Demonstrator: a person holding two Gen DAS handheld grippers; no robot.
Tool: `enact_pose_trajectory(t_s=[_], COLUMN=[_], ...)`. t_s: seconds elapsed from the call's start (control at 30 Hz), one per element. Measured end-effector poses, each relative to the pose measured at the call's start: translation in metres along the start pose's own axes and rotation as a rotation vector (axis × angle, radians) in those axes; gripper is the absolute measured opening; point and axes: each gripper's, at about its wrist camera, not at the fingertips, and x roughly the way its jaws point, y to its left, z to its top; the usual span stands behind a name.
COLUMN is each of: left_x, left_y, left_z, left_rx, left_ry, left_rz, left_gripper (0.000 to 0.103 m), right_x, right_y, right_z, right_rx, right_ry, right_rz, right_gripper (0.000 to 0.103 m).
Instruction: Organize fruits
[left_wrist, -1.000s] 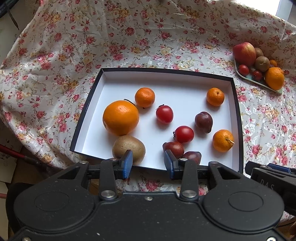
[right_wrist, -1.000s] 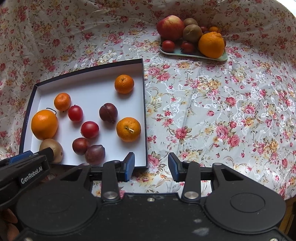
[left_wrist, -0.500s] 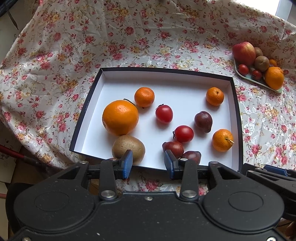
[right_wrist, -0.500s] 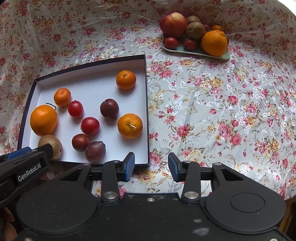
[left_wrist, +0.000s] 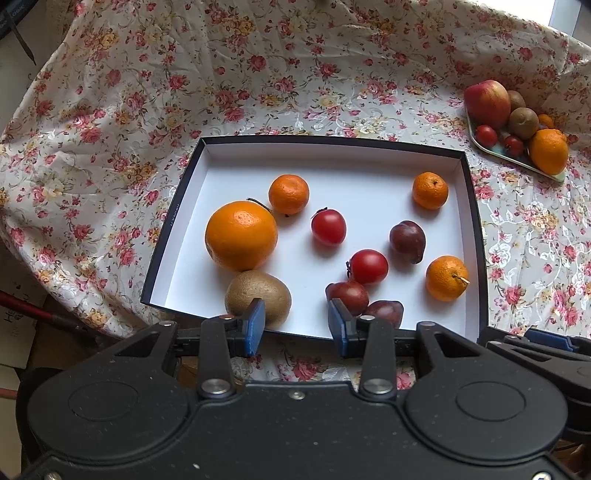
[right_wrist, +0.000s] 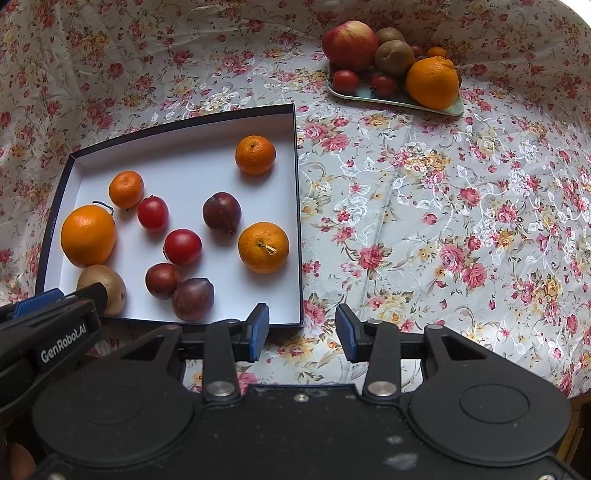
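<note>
Right hand-held gripper (right_wrist: 302, 328) nearer the plate (right_wrist: 450, 108), empty, jaws apart.

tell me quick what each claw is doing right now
Left claw: open, holding nothing.
Right claw: open, holding nothing.

A table under a floral cloth (right_wrist: 424, 206) fills the frame. On it lie a dark-rimmed white box (right_wrist: 295, 206) at centre left and a pale green tray (right_wrist: 399, 99) at upper right.
</note>
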Motion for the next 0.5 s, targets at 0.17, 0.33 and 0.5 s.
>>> enact_pose_trajectory(t_s=[0.17,0.33,0.5], left_x=[0.0007,0.0008,0.0021], left_y=[-0.0004,-0.0005,-0.0016], left_z=[0.0,0.0001,-0.0004], left_rx=[0.001,0.001,0.001], left_ry=[0.005,0.006,0.011], left_rz=[-0.003,-0.002,0.003], left_gripper=[0.047,0.047,0.047], right_x=[0.0001,0.0006,0.0011], right_y=[0.0003,0.0001,-0.0004], right_z=[0.0,-0.0001,-0.0005], right_rx=[0.002,-0.001,-0.003], right_ry=[0.001,0.003,0.005], right_rz=[0.001,0.0,0.0], right_gripper=[0.043,0.043,0.043])
